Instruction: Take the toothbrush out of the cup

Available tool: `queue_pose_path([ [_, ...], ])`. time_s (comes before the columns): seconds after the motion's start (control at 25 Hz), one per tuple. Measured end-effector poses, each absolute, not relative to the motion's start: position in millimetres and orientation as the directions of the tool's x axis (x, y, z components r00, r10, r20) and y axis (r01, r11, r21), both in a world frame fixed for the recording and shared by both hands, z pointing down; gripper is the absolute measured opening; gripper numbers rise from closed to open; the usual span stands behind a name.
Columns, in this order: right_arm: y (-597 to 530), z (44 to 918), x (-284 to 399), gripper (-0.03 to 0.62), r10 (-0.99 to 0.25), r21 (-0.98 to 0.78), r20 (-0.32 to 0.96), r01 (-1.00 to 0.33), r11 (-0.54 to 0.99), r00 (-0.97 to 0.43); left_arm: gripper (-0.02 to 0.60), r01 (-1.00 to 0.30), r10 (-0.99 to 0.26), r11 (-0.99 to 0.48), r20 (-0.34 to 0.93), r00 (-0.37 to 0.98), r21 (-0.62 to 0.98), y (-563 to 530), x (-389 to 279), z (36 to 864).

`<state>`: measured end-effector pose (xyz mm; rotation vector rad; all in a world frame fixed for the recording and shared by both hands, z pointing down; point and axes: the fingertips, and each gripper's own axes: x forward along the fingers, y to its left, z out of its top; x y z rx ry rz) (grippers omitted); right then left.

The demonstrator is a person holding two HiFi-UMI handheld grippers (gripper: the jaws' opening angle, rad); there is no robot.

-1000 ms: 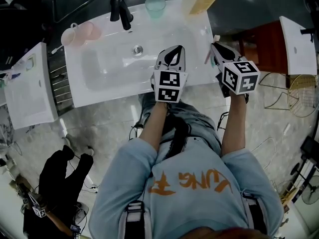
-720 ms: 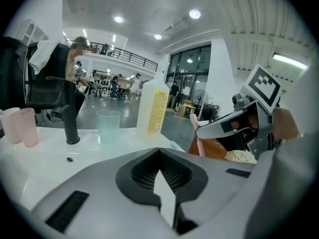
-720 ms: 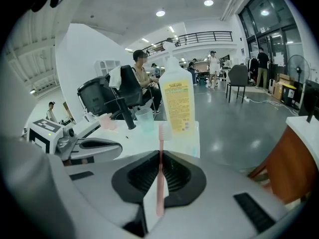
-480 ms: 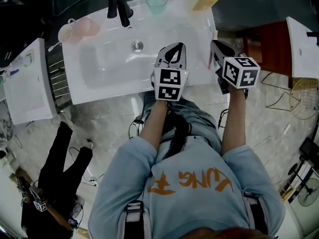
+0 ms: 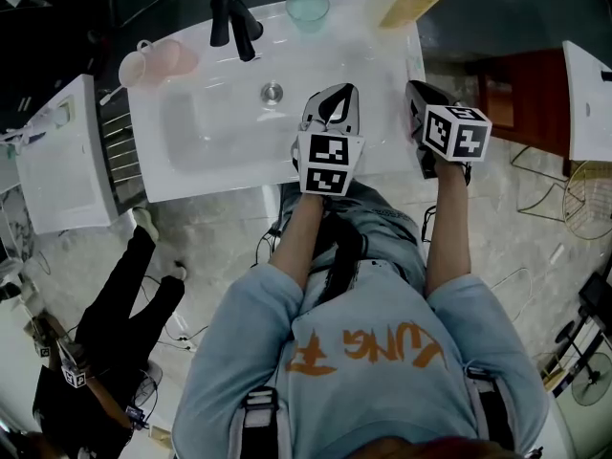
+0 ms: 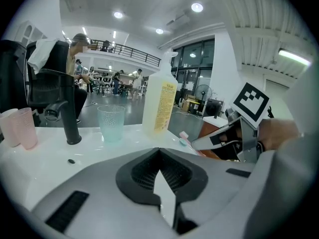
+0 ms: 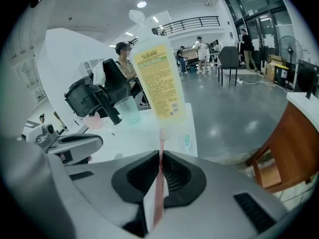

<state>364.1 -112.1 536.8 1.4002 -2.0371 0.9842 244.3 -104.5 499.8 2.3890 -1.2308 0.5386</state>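
Right gripper [image 7: 160, 158]: jaws closed down on a slim pink plastic toothbrush [image 7: 160, 139], pinched along the handle. Bristle head sticks out past the jaw tips, pointing toward the tall plastic bottle of yellow liquid [image 7: 159, 81] at the back. Brush is clear of every cup, in the air over the right end of the white washbasin counter [image 5: 220, 127].

Left gripper [image 6: 159, 152]: jaws pressed together, nothing between them. Sits over the front rim of the basin, beside the right one, not touching it.

Cups: translucent teal tumbler [image 5: 308, 6] on the back rim near the black tap [image 5: 234, 22]; pale pink cups [image 5: 158, 60] at the far left corner. All well apart from the brush. Cannot tell which one it belonged to.

A small teal item [image 7: 187, 142] lies on the counter just beyond the brush head; too small to identify.

Judgement: extraction looks done; what remains is handling the brush safely.
- The handle is thin and smooth and likely to pivot in a two-jaw pinch, so hold pressure steady and avoid quick wrist turns
- If setting it down, choose the flat counter strip at the right, not the sloped bowl
- Lower until the handle rests along its length, then ease the jaws apart
- Mind the bottle: it is tall and may tip if nudged
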Motion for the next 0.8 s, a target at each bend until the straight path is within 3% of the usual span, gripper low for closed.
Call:
queue_pose_path([
  [0.8,-135,566,371,0.041,-0.587,-0.123,0.779,-0.972,0.202,-0.22,0.008,-0.827,-0.668,-0.549,0.533,0.52,0.118,-118,245,502],
])
